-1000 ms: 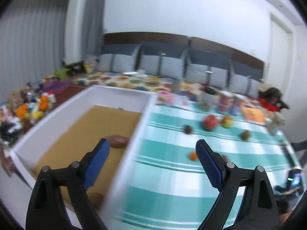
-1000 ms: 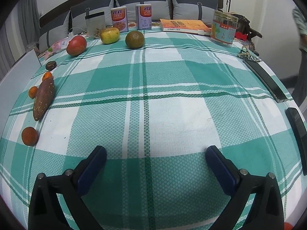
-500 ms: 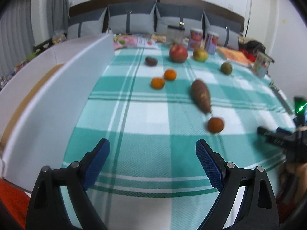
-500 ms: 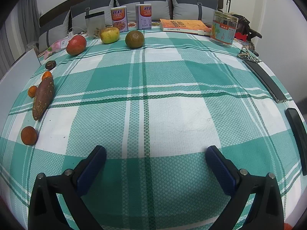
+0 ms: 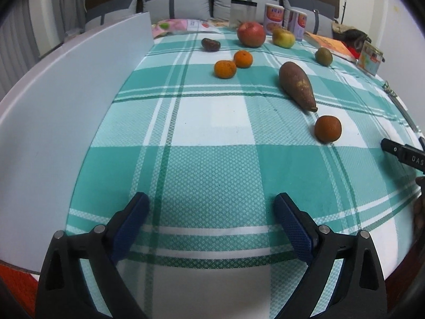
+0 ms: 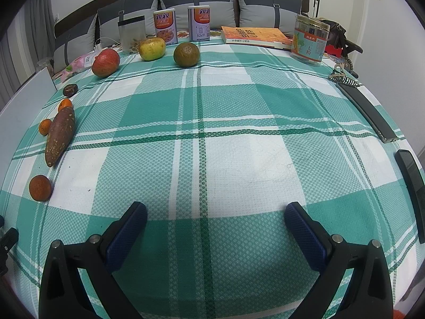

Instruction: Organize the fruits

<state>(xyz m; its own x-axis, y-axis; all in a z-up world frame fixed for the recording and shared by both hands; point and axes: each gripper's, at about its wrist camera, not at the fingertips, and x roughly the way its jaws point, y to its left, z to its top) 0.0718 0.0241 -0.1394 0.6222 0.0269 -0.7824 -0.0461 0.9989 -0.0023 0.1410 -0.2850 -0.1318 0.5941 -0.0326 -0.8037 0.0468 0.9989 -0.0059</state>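
Observation:
On the green checked tablecloth lie a sweet potato [image 5: 297, 85] [image 6: 59, 135], a near orange [image 5: 327, 128] [image 6: 40, 187], two small oranges [image 5: 225, 69] [image 5: 243, 59], a dark fruit [image 5: 210, 44], a red apple [image 5: 251, 34] [image 6: 105, 62], a yellow apple [image 5: 283, 38] [image 6: 152, 49] and a green citrus [image 5: 323, 56] [image 6: 186, 54]. My left gripper [image 5: 211, 210] is open and empty, low over the near cloth beside the white box wall [image 5: 66, 111]. My right gripper [image 6: 215, 219] is open and empty over the cloth's middle.
Two cans [image 6: 164, 26] [image 6: 198, 22], a clear container [image 6: 132, 34], an orange book [image 6: 255, 35] and a jar [image 6: 309, 40] stand at the back. Keys [image 6: 342, 77] and two dark flat devices [image 6: 368, 111] [image 6: 411, 186] lie on the right. Sofa cushions are behind.
The left gripper swung from looking into the white box, round to the right and down, and now faces the fruits on the cloth. The right gripper barely moved.

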